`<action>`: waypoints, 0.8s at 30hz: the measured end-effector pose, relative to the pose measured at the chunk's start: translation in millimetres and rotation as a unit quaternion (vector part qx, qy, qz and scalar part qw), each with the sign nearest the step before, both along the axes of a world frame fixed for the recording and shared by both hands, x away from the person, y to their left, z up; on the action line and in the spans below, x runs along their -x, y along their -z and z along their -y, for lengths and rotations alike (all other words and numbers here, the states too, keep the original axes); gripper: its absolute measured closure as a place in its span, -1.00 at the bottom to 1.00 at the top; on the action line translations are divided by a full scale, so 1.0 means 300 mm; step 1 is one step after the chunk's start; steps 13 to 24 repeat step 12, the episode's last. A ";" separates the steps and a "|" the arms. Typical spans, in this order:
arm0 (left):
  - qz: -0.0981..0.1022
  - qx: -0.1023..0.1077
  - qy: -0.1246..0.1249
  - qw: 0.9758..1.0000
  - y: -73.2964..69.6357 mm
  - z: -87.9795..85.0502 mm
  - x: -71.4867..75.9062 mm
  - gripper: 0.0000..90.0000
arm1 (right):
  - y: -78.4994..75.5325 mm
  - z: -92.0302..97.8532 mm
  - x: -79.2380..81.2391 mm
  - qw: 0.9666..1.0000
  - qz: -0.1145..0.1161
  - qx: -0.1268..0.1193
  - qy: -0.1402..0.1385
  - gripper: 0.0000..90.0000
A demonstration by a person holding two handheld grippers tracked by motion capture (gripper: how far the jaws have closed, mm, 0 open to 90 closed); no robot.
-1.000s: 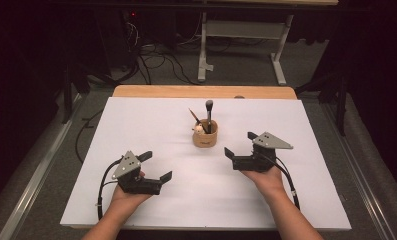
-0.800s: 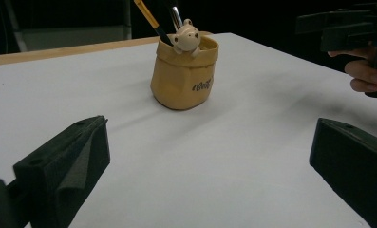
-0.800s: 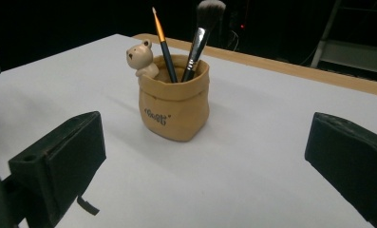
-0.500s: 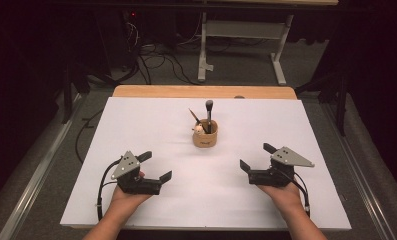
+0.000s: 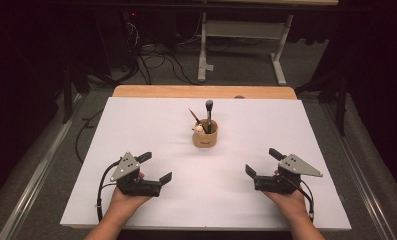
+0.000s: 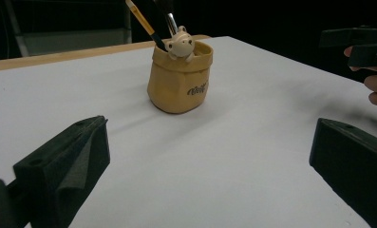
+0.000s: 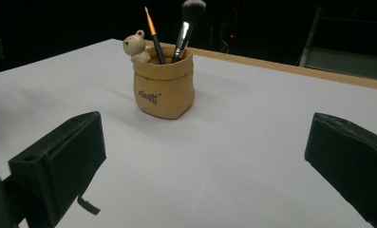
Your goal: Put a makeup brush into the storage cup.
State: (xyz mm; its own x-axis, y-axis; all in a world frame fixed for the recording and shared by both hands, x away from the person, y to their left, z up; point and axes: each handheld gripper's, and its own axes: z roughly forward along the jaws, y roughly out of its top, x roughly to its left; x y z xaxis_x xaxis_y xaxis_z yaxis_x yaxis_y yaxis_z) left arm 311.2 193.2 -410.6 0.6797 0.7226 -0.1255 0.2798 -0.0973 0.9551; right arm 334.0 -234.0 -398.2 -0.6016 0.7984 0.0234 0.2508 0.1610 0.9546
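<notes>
A tan bag-shaped pot (image 5: 205, 136) stands upright near the middle of the white table (image 5: 286, 130). It holds a make-up brush (image 5: 209, 111), a thin paintbrush (image 5: 194, 116) and a small bear figure (image 5: 199, 130). My left gripper (image 5: 155, 167) rests open at the front left, nothing between its jaws. My right gripper (image 5: 263, 162) rests open at the front right, also empty. Both point toward the pot (image 6: 179, 80) (image 7: 163, 88), well short of it. The other hand's gripper (image 6: 362, 45) shows at the right edge of the left gripper view.
A bare wooden strip (image 5: 201, 91) runs along the table's far edge. Beyond it stand a desk frame (image 5: 246, 45) and loose cables (image 5: 151, 60) on the floor. Metal rails (image 5: 36, 175) flank the table.
My right gripper has drawn back from beside the pot toward the front right of the table. The left gripper has stayed put.
</notes>
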 end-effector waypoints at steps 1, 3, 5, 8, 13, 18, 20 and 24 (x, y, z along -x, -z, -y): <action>-0.002 -0.001 0.001 1.000 0.002 0.002 0.000 -0.99 | -0.001 0.004 -0.001 1.000 0.003 -0.001 0.000 -0.98; 0.000 -0.006 0.004 1.000 0.004 0.007 0.000 -0.99 | -0.003 0.011 -0.001 1.000 0.002 -0.010 0.001 -0.98; 0.001 -0.011 0.006 1.000 0.005 0.012 0.001 -0.99 | -0.006 0.017 -0.001 1.000 0.006 -0.011 0.002 -0.98; 0.002 -0.013 0.006 1.000 0.006 0.017 0.002 -0.99 | -0.007 0.021 -0.001 1.000 0.007 -0.013 0.002 -0.98; 0.002 -0.014 0.006 1.000 0.005 0.016 0.003 -0.99 | -0.006 0.017 -0.001 1.000 0.006 -0.011 0.000 -0.98; 0.002 -0.014 0.006 1.000 0.005 0.016 0.003 -0.99 | -0.006 0.017 -0.001 1.000 0.006 -0.011 0.000 -0.98; 0.002 -0.014 0.006 1.000 0.005 0.016 0.003 -0.99 | -0.006 0.017 -0.001 1.000 0.006 -0.011 0.000 -0.98; 0.002 -0.014 0.006 1.000 0.005 0.016 0.003 -0.99 | -0.006 0.017 -0.001 1.000 0.006 -0.011 0.000 -0.98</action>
